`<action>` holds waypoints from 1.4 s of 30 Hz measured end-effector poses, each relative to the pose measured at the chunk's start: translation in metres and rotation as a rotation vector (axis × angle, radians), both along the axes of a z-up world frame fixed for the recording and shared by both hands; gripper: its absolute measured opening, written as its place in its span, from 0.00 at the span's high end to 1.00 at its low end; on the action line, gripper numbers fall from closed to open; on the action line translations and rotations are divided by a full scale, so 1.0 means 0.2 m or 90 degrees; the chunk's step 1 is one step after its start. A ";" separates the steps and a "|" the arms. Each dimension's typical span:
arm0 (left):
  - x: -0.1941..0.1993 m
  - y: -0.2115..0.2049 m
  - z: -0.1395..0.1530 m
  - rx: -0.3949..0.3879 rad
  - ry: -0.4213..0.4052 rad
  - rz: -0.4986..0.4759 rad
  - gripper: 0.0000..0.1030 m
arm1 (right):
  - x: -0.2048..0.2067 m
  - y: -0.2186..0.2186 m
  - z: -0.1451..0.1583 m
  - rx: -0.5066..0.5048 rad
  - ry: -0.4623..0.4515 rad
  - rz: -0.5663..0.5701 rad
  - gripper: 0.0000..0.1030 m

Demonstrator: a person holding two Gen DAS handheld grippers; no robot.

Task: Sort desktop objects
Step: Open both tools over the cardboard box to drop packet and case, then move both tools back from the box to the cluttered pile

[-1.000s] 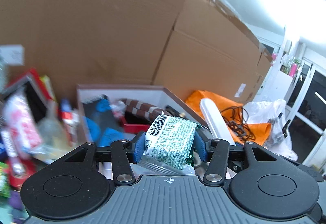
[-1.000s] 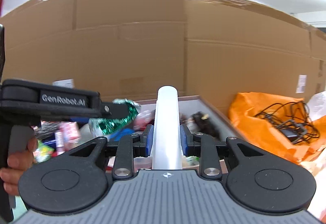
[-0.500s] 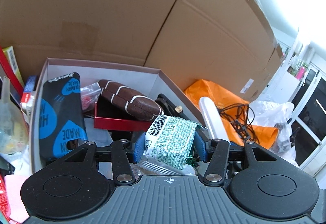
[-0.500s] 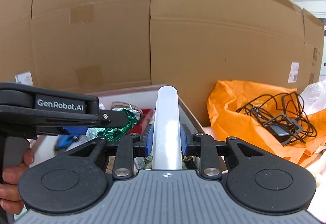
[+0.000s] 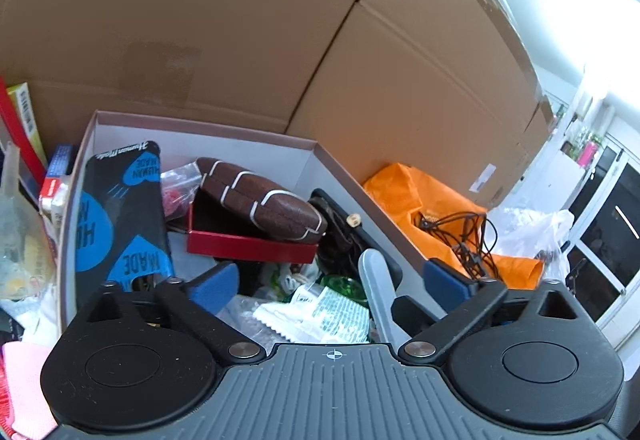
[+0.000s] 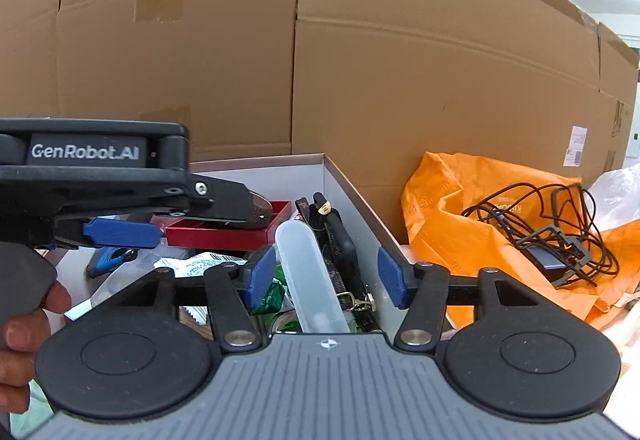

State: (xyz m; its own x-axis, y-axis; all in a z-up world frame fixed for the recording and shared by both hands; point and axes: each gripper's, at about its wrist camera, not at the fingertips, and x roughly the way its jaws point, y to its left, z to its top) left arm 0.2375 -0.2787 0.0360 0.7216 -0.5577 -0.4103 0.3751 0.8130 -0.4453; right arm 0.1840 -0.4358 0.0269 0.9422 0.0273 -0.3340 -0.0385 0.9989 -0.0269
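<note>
Both grippers hang over a white-walled box [image 5: 256, 144] full of items. My left gripper [image 5: 332, 280] is open and empty; the green-and-white snack packet [image 5: 324, 314] lies in the box below it. My right gripper [image 6: 328, 276] is open; the white plastic tube [image 6: 308, 276] lies between its spread fingers, resting in the box, and also shows in the left wrist view [image 5: 378, 296]. The left gripper shows at the left of the right wrist view [image 6: 120, 232], open. The packet shows there too [image 6: 200, 264].
The box [image 6: 352, 196] holds a brown striped case [image 5: 260, 200] on a red tray [image 5: 248, 244], a black-and-blue pouch [image 5: 116, 224] and a dark strap [image 6: 340, 240]. An orange bag [image 6: 460, 224] with black cables [image 6: 540, 232] lies right. Cardboard walls stand behind. Clutter lies left.
Both grippers have opened. The snack packet dropped from the left gripper into the box, and the white tube left the right gripper's grip and now lies in the box.
</note>
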 end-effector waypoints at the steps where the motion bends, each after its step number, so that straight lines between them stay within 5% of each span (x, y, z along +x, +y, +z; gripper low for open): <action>1: -0.01 0.00 0.00 0.002 0.001 -0.002 0.00 | -0.01 0.00 0.00 -0.001 -0.004 -0.004 0.21; 4: -0.03 0.01 0.00 0.017 -0.005 -0.008 0.00 | -0.04 0.01 0.01 -0.001 -0.019 -0.013 0.04; 7: -0.07 0.00 0.00 0.042 -0.033 -0.006 0.00 | -0.06 0.01 0.02 0.004 -0.017 -0.005 0.00; 42: -0.63 0.32 0.07 0.050 -0.088 -0.044 0.00 | -0.47 0.39 0.11 -0.056 -0.031 0.048 0.00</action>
